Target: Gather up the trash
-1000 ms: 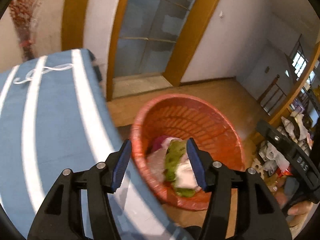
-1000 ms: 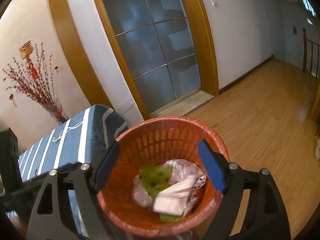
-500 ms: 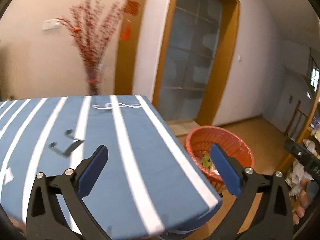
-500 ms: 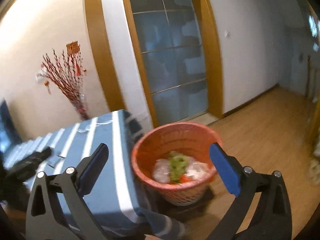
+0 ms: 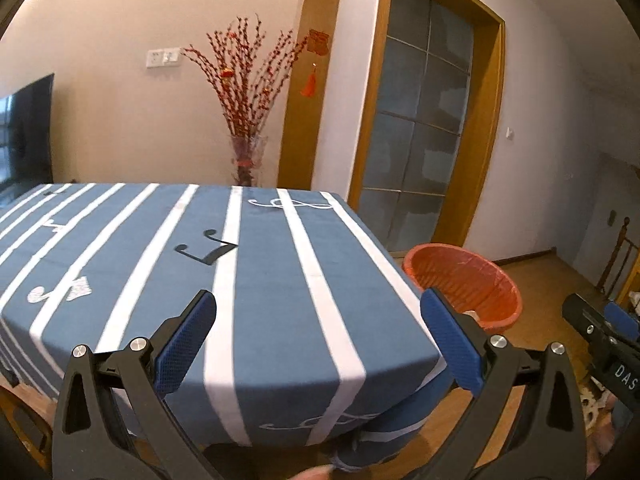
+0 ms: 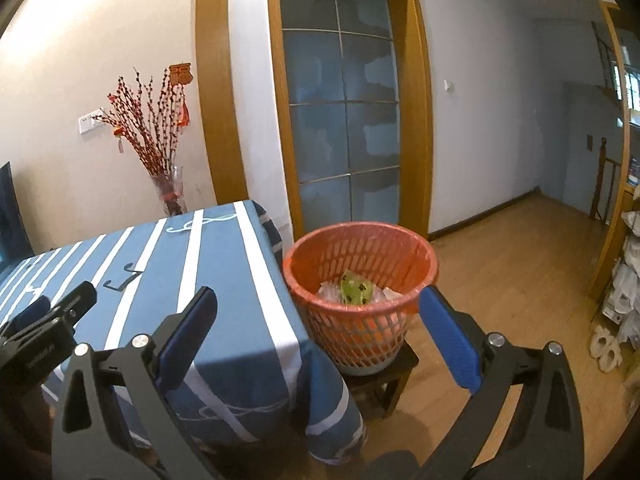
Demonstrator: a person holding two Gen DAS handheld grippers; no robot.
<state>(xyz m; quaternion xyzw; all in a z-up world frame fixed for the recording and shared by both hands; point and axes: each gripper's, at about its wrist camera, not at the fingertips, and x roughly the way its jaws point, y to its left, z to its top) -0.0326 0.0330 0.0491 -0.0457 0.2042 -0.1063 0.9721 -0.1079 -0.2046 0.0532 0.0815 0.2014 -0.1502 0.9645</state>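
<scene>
Across the left and middle of the left-wrist view: blue striped tablecloth, spread flat, no litter in sight on the part shown, so probably little left to pick up there. Low in the same view, over the cloth's near edge: left gripper, jaws just opened to their widest, nothing between the pads, touching nothing. Looks like the pose after a release, not a reach. Further right, past the table's corner: orange basket, set close beside the table, likely so that scraps need only a short carry. In the right-wrist view, at centre: basket raised on a small dark stool, which brings its rim almost level with the tabletop. Inside it, low against the front wall: the trash, a green scrap on clear crumpled plastic. At the bottom of that view: right gripper, also just opened wide, empty, its pads apart from cloth and basket alike.
</scene>
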